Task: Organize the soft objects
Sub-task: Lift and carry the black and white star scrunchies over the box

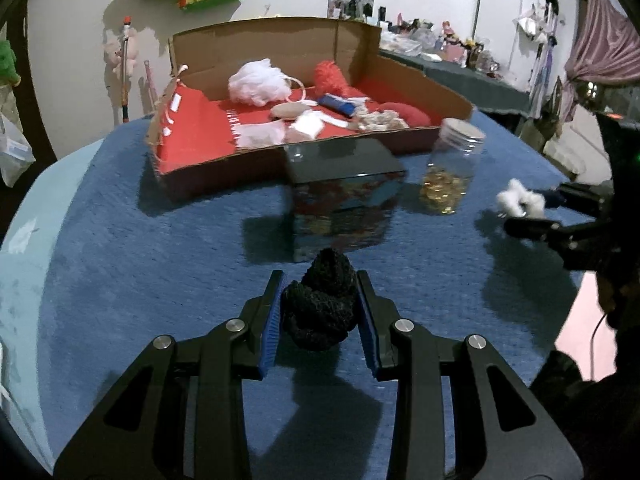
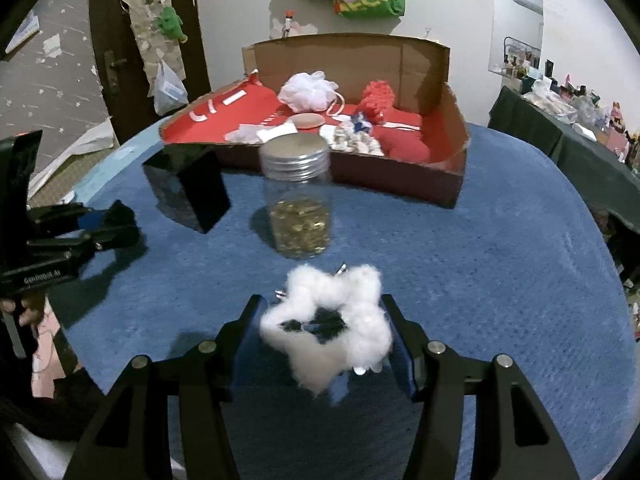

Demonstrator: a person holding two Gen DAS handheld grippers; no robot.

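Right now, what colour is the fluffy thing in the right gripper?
White fluffy scrunchie; clearest in the right wrist view.

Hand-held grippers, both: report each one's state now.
Left hand-held gripper: shut on the black knitted fabric bundle.
Right hand-held gripper: shut on the white fluffy cotton ring.

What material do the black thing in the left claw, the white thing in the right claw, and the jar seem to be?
Black bundle: knitted yarn, matte; looped stitches show. White ring: fluffy fibre, perhaps cotton or faux fur; wispy edges, small metal bits attached. Jar: clear plastic or glass, cannot tell which; ribbed silvery lid looks like metal.
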